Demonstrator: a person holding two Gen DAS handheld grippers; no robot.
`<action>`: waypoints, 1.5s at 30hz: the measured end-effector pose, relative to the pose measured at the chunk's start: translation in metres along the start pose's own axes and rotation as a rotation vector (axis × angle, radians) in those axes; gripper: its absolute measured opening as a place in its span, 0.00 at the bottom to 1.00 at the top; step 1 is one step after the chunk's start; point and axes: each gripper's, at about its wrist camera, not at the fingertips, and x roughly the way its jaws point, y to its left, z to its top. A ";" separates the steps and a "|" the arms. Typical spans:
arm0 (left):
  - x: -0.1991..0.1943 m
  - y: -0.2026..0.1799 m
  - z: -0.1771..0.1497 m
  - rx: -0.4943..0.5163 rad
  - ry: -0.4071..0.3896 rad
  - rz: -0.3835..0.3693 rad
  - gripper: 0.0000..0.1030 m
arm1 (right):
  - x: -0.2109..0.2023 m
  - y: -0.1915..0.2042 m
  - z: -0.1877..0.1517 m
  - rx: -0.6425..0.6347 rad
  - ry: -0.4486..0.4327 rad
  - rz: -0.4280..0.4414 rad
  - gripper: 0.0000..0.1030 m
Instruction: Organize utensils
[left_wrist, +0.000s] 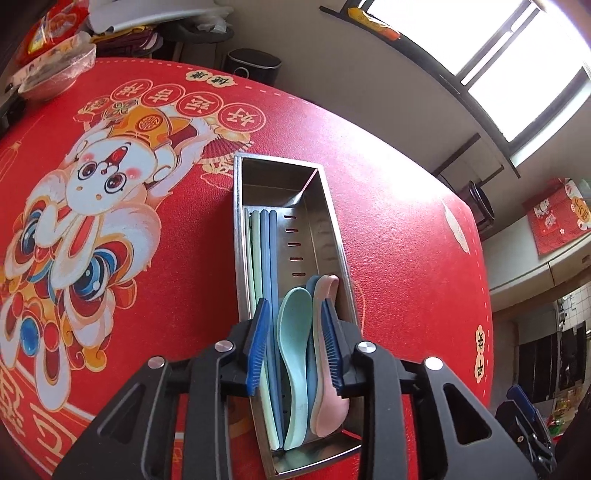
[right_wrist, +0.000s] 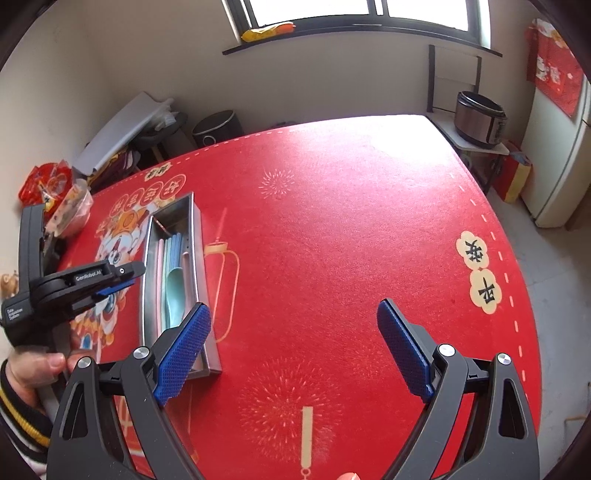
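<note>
The steel utensil tray (left_wrist: 334, 236) serves as the landmark; it lies lengthwise on the red printed tablecloth (left_wrist: 399, 229), its near end under the left gripper.

Directly above that near end, the left gripper (left_wrist: 295, 343) points steeply down with its 2 blue pads standing a little apart. The spoon bowls lie below the gap, but the pads press on nothing.

In the tray's right compartment, at the near end, rest 3 spoons: a mint green spoon (left_wrist: 295, 354) on the left, a blue spoon (left_wrist: 313, 288) mostly hidden in the middle, and a pink spoon (left_wrist: 325, 369) against the right wall. Left of the slotted divider (left_wrist: 295, 243), flat pastel chopsticks (left_wrist: 264, 251) in green and blue run along the tray's length. The far end of the tray is bare metal.

Right of the tray, over open cloth, the right gripper (right_wrist: 293, 349) hangs with its jaws spread wide and nothing between them; its left pad overlaps the tray's near corner in the right wrist view. From there the tray (right_wrist: 197, 251) shows beside the left gripper's black body, held by a hand (right_wrist: 33, 373) in a striped cuff.

Beyond the tray's far left, a clear plastic bowl (left_wrist: 55, 70) sits at the cloth's edge. Beyond the table's far right corner, a rice cooker (right_wrist: 480, 120) stands on a low stand.
</note>
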 end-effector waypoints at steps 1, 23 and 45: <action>-0.006 -0.001 0.001 0.016 -0.008 -0.001 0.34 | -0.004 0.002 0.001 0.002 -0.009 0.002 0.86; -0.252 0.023 0.015 0.473 -0.381 -0.016 0.94 | -0.153 0.112 0.000 0.053 -0.316 -0.213 0.86; -0.307 0.035 -0.005 0.648 -0.472 -0.124 0.94 | -0.217 0.174 -0.053 0.157 -0.461 -0.443 0.86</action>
